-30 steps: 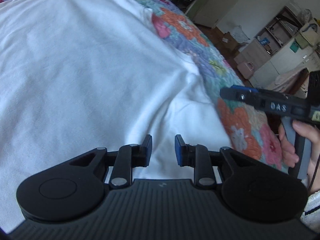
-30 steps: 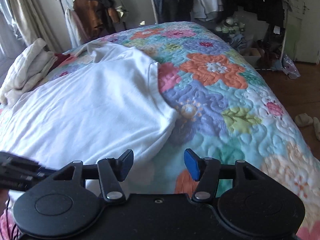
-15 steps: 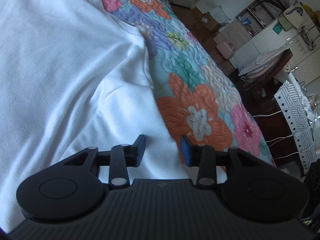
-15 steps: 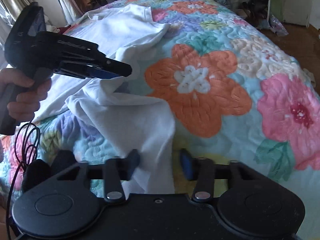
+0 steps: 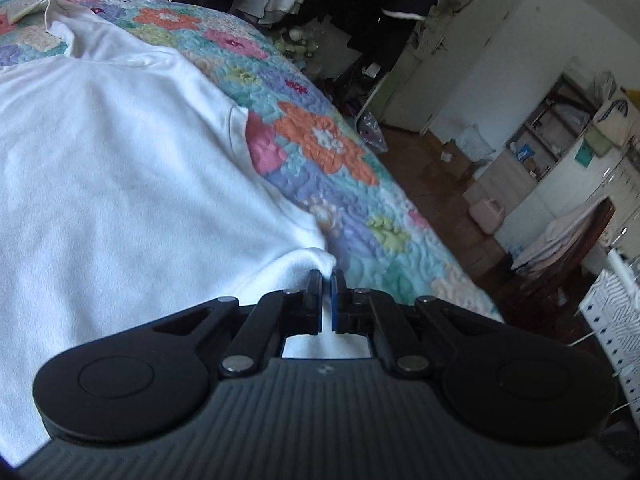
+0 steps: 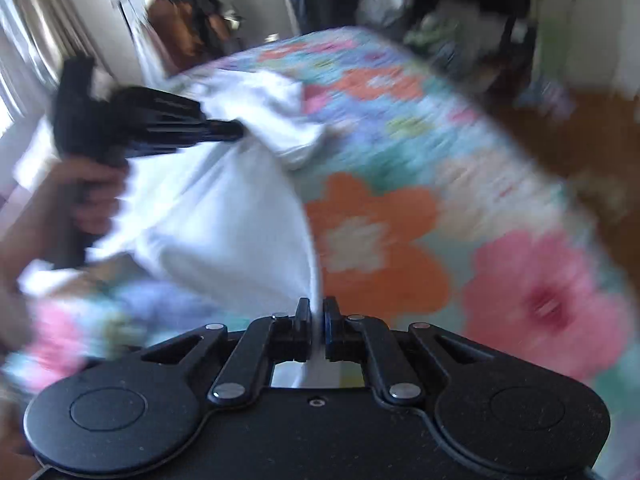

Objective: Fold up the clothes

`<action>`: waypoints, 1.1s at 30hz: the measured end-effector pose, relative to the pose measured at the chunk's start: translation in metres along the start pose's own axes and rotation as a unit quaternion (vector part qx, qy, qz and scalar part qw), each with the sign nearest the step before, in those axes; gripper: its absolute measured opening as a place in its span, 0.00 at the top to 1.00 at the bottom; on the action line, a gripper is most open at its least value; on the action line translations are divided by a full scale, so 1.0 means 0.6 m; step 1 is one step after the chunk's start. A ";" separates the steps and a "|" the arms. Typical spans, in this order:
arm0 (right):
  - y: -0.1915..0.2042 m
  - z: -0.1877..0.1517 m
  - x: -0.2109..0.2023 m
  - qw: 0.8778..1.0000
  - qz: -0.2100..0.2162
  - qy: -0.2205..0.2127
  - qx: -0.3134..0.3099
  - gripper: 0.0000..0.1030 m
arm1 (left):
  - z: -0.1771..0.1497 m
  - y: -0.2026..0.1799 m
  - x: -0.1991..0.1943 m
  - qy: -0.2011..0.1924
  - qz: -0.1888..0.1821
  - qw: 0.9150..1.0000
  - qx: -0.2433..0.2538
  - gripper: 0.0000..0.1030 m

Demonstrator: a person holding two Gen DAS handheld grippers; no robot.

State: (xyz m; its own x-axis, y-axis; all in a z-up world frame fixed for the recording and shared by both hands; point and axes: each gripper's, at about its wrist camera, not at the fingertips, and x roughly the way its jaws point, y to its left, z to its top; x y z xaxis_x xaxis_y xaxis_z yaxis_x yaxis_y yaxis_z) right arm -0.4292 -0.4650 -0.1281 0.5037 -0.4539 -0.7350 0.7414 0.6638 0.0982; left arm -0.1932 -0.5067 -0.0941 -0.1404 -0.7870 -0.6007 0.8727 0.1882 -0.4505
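White shirt (image 5: 120, 184) lay spread on my floral quilted bed (image 5: 328, 148), my left gripper (image 5: 325, 280) jaws clenched on its near edge, my right gripper (image 6: 316, 312) jaws grasping a lifted fold, view blurred

Right tongs (image 6: 317, 312) pinch the white shirt (image 6: 224, 216) over floral quilt (image 6: 400, 216).

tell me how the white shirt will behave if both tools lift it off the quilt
The white shirt will probably go floppy: it already sags and bunches between the left tool and right tool. It looks thin and light. The unheld part will likely drag across the quilt.
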 end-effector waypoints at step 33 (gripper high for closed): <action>-0.018 -0.065 -0.063 0.996 -0.007 0.086 -0.003 0.93 | -0.058 0.010 -0.042 0.075 0.077 0.992 0.059 0.60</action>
State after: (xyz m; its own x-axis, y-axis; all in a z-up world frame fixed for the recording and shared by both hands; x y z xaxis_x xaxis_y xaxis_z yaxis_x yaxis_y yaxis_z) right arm -0.4735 -0.4317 -0.1277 0.4095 -0.3547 -0.8406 0.7449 0.6620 0.0836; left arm -0.2005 -0.4655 -0.1048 -0.0625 -0.6560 -0.7521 0.9370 0.2210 -0.2706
